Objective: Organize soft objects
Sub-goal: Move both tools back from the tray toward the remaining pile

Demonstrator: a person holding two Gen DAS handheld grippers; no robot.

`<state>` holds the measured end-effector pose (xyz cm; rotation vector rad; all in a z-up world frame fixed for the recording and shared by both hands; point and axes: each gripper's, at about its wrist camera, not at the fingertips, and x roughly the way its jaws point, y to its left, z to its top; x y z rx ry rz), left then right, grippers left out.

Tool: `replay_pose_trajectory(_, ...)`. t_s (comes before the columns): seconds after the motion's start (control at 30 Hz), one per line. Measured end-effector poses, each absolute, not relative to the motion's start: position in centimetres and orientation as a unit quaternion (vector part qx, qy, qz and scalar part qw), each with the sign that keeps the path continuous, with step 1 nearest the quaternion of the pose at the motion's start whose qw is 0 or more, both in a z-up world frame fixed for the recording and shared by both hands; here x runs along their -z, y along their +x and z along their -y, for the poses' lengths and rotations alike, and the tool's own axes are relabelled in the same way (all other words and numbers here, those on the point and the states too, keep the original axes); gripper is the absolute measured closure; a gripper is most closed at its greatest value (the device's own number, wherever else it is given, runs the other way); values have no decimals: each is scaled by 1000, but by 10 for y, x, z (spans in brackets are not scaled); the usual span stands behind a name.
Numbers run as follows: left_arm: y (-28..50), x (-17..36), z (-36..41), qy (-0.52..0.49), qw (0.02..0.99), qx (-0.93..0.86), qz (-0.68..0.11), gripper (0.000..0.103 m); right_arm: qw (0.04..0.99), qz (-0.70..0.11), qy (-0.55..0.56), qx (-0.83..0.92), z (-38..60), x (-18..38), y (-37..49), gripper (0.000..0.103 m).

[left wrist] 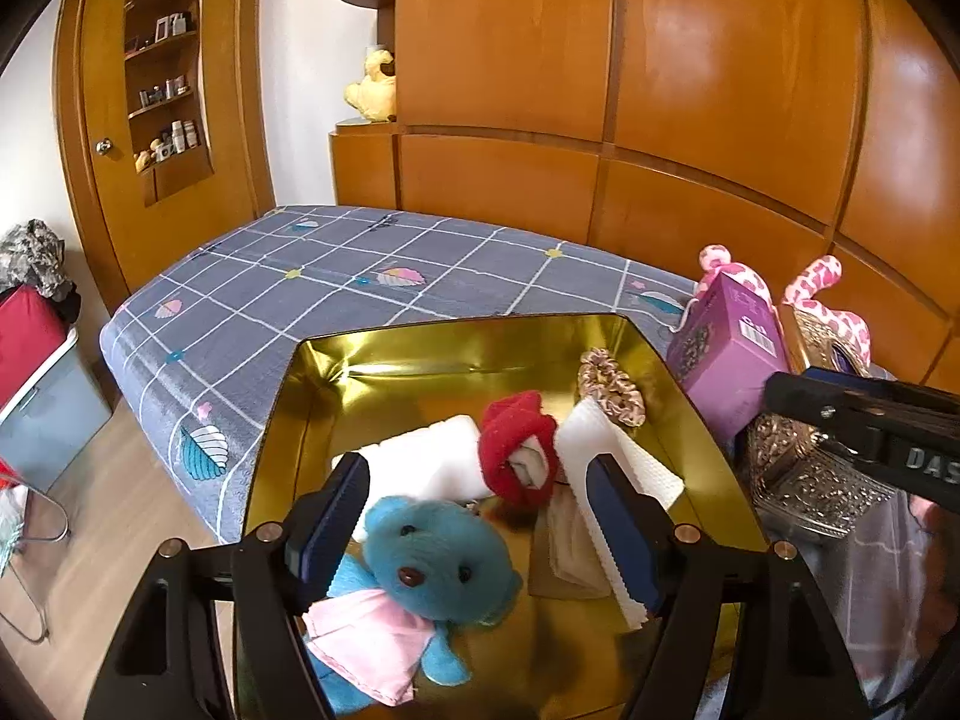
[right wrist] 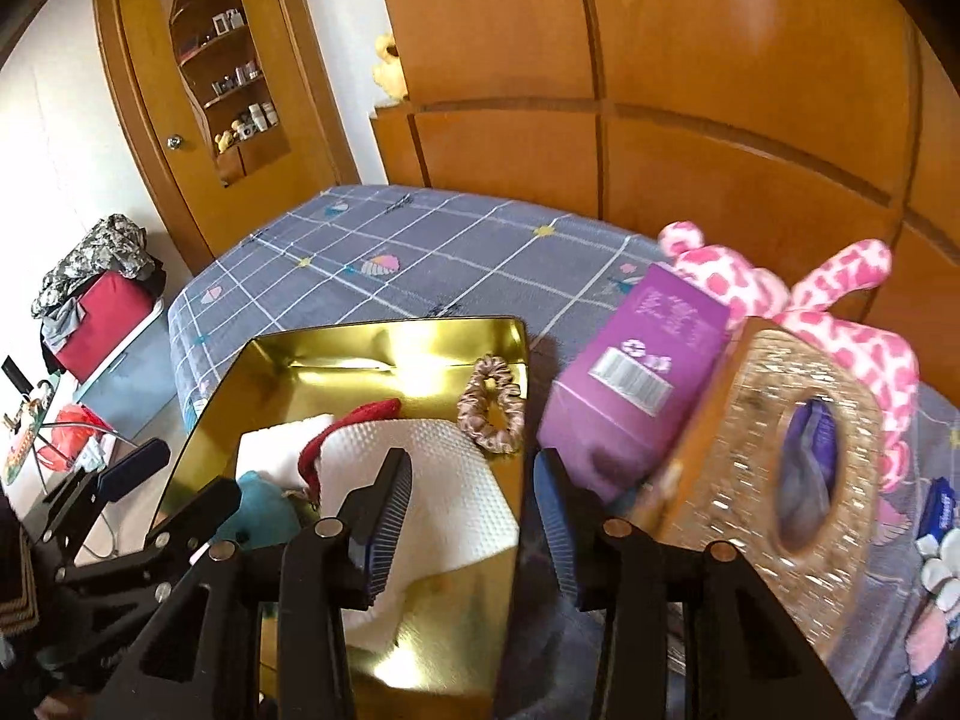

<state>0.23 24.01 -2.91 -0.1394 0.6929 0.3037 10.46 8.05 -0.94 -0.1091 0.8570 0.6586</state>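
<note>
Two hand-held grippers hover over one gold tray (left wrist: 420, 354) that lies on the bed (left wrist: 336, 276). The left hand-held gripper (left wrist: 480, 531) stands well open above the tray's near end, and one blue teddy bear (left wrist: 432, 558) with a pink cloth (left wrist: 366, 642) at its neck lies on the tray floor between the blue pads, which do not press on it. Just beyond that gripper lie one folded white cloth (left wrist: 432, 456), one red knitted piece (left wrist: 516, 444) wrapped around something pale, one white textured paper towel (left wrist: 618, 462) and, farther off by the tray's right wall, one leopard-print scrunchie (left wrist: 612, 387). A beige cloth (left wrist: 564, 546) lies partly under the towel, so its shape is hard to read. The right hand-held gripper (right wrist: 474, 522) is partly open and grips nothing; it straddles the tray's right wall, with the towel under its left finger. To its right stand one purple box (right wrist: 636, 384), one glittery gold tissue box (right wrist: 774, 450), blurred, and behind them one pink spotted plush toy (right wrist: 840, 312), mostly hidden by both boxes. A blue packet at the far right edge is cut off. Beyond the bed, one yellow plush sits half behind the wooden wardrobe (left wrist: 600, 60).
</note>
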Motion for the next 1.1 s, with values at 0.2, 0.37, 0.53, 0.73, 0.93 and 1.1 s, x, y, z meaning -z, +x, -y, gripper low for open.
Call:
replay_pose_trajectory(0.2, 1, 29, -225, -53, 930, -134, -338, 28, 871, -390, -49, -293, -47, -2, 93, 60)
replay_pose_trajectory(0.37, 0, 26, -211, -38, 934, -116, -337, 28, 885, -380, -43, -264, -13, -9, 91, 60)
replay_pose_trajectory(0.53, -1, 25, -199, -25, 936, -99, -336, 28, 898, -375, -42, -225, 29, -12, 95, 60)
replay_pose_trajectory(0.73, -3, 26, -185, -15, 938, -71, -338, 28, 910, -381, -33, -160, 90, -10, 103, 60)
replay_pose_trajectory(0.93, -8, 21, -164, 0, 945, -21, -326, 28, 919, -389, -10, -66, 176, -4, 110, 60)
replay_pose_trajectory(1.1, -6, 19, -131, 11, 944, 34, -329, 28, 924, -378, 44, 33, 261, -3, 113, 60)
